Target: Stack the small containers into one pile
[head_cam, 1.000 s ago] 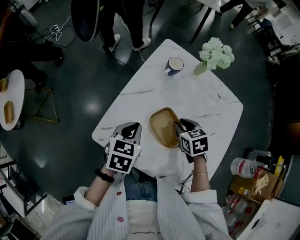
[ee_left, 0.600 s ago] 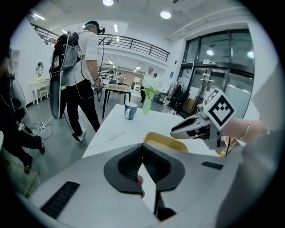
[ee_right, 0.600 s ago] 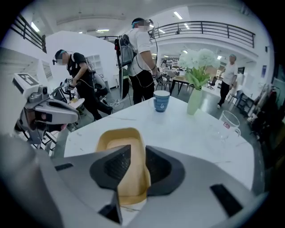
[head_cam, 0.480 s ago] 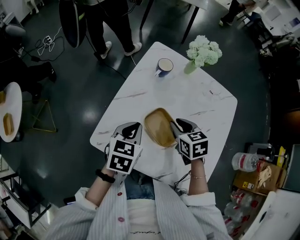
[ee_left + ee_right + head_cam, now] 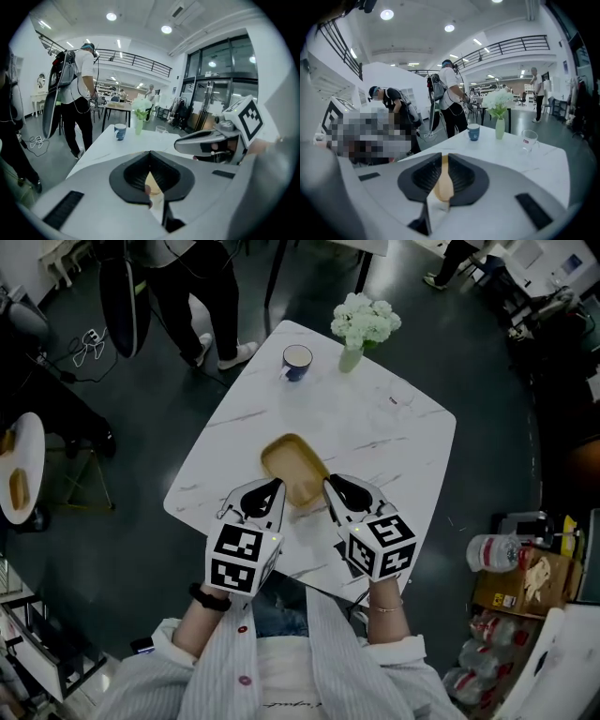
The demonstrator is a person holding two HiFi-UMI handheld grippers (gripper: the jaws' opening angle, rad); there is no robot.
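Right tool [image 5: 336,488], whose jaws have just been closing, is clamping the near right end of the tan container [image 5: 291,465], while the left tool [image 5: 265,491] is hovering just beside its near left edge with jaws together on nothing. Ahead of both tools, the container is stretching its long axis toward the far left across the white desk [image 5: 394,442], leaving the right tool nearer. Only the right gripper view is showing tan rim between the pads [image 5: 463,177], and farther off a mug [image 5: 297,360] and flower vase [image 5: 361,322] are standing.
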